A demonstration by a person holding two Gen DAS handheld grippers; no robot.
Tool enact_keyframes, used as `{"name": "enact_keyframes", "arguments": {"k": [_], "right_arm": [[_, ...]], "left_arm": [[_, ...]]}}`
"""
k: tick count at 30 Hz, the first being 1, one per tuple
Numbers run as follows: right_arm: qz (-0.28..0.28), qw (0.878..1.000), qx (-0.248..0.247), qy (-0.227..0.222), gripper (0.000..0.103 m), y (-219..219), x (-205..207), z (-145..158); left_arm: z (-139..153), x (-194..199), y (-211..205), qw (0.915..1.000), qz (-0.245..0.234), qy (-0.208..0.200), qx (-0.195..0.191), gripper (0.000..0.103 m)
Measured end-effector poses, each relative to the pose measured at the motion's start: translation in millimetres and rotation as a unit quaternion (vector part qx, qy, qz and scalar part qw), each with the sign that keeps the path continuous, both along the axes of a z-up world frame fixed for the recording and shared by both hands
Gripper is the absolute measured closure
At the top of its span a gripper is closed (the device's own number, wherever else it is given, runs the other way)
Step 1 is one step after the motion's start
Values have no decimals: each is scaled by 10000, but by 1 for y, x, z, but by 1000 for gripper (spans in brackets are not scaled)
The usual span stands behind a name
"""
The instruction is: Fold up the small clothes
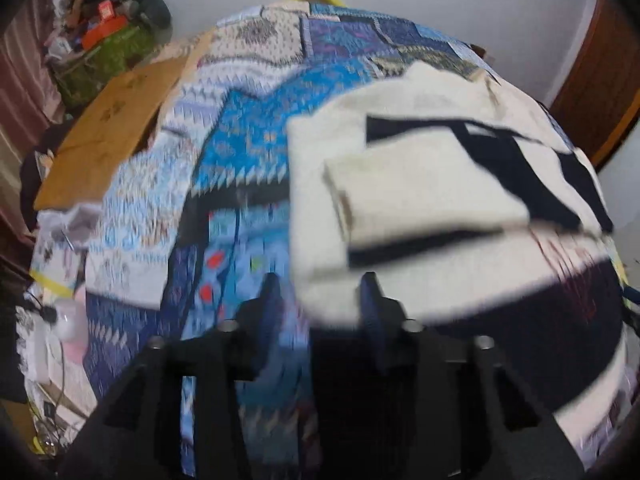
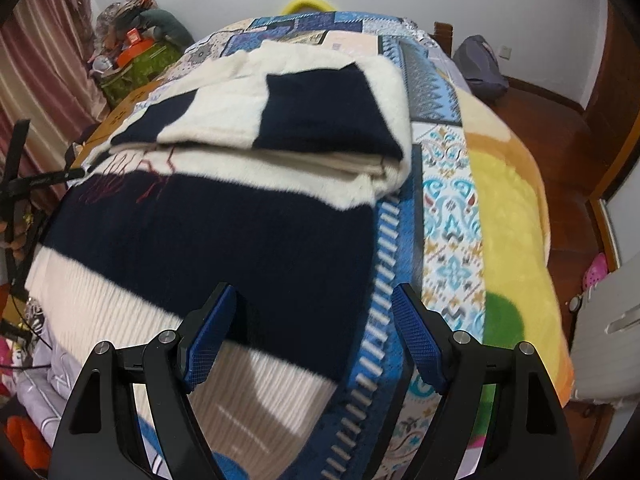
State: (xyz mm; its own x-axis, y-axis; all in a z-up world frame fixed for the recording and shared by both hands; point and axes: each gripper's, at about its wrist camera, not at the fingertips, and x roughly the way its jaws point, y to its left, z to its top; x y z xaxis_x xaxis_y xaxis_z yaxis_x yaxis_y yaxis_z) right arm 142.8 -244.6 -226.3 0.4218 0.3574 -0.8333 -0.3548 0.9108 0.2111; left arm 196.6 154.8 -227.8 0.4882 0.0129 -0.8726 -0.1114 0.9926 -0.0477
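A cream and navy striped sweater (image 2: 224,208) lies on the patterned bedspread (image 2: 448,216), with its sleeves folded over the body. In the left wrist view the sweater (image 1: 420,184) is blurred; a folded cream sleeve lies on top. My left gripper (image 1: 322,288) is open, its blue fingers (image 1: 370,300) astride the sweater's near left edge, holding nothing that I can see. My right gripper (image 2: 312,320) is open and empty, hovering over the sweater's lower right edge.
A brown cardboard sheet (image 1: 108,132) lies at the bed's left side. A pile of clutter (image 1: 108,32) stands at the far left corner. A yellow-green blanket (image 2: 508,208) covers the bed's right side. A grey backpack (image 2: 480,64) sits on the wooden floor.
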Motion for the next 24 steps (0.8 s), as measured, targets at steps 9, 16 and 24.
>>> {"name": "enact_keyframes", "arguments": {"k": [9,16,24], "right_arm": [[-30,9964,763,363,76,0,-3,-6],[204,9980,600,46,93,13,2,11],[295,9941,774,-705,94,16,46,63]], "left_arm": [[-5,-54,0,9948,-123,257,-981,57],[7,-49,-14,9925,-353,143,-1163,94],[67,-9,-19,9919,-472,-651,-988,94]]}}
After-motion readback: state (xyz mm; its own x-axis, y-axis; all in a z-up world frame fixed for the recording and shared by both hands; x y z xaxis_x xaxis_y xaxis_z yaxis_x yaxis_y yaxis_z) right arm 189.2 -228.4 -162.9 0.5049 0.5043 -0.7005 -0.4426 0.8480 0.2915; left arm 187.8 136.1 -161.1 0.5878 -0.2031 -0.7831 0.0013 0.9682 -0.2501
